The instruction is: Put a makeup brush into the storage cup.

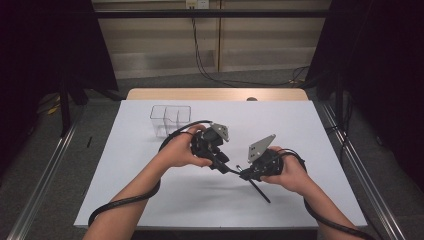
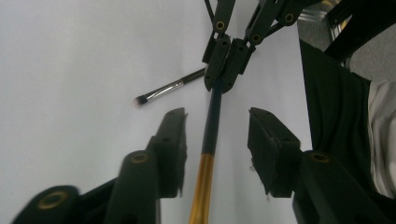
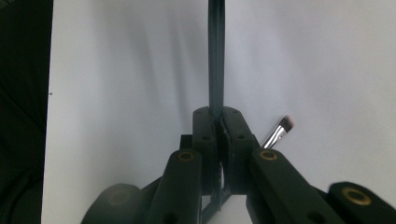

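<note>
On the white table sheet (image 1: 150,190), the long thin brush with a dark teal handle and gold ferrule (image 2: 211,126) looks light, stiff and slick, so I judge mid-handle the safest hold. The right gripper (image 3: 217,122) is clamped tight on that handle, which runs toward twelve o'clock in its view. The left gripper (image 2: 217,135) stands parted, the handle between its pads untouched; a small silver-ferruled brush (image 2: 161,92) lies at ten o'clock.

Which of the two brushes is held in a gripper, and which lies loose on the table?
The dark-handled brush with the gold band is held, clamped in the right gripper. The small silver-ferruled brush lies loose on the table.
</note>
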`<state>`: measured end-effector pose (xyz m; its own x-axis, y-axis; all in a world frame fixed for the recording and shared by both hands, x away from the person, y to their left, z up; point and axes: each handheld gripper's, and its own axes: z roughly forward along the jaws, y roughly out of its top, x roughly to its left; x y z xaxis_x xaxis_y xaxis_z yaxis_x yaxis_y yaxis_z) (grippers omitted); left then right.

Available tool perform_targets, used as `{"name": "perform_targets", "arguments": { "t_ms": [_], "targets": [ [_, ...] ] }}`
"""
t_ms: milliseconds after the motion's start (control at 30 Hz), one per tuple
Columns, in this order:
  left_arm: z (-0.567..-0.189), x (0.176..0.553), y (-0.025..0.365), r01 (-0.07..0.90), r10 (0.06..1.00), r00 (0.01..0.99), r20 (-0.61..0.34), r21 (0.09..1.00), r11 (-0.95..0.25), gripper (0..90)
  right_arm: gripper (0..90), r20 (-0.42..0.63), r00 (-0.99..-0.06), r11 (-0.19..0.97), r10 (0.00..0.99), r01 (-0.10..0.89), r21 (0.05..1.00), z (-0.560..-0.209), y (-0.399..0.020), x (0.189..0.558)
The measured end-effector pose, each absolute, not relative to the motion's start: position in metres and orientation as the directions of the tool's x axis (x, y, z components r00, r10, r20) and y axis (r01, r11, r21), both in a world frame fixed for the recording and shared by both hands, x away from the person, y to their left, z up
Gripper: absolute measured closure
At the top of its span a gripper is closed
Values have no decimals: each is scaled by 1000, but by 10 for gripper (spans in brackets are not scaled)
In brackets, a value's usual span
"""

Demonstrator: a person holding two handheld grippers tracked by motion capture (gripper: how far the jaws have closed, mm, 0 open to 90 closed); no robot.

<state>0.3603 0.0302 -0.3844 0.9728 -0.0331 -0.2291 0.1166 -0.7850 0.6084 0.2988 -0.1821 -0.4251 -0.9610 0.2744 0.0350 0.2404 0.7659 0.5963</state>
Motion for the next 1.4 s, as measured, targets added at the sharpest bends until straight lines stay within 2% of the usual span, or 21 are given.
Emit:
{"name": "perform_targets", "arguments": {
  "t_ms": [500,600,1400],
  "targets": [
    [-384,363,60,154,41,985,-168,747,-646,175,856,35,-956,755,291,252,606,-424,-186,299],
    [-385,363,64,168,62,984,-166,763,-624,138,856,30,-955,754,294,252,607,-424,-186,299],
    [-397,361,89,203,153,978,-143,833,-516,25,855,51,-943,723,328,286,629,-432,-192,299]
  ]
}}
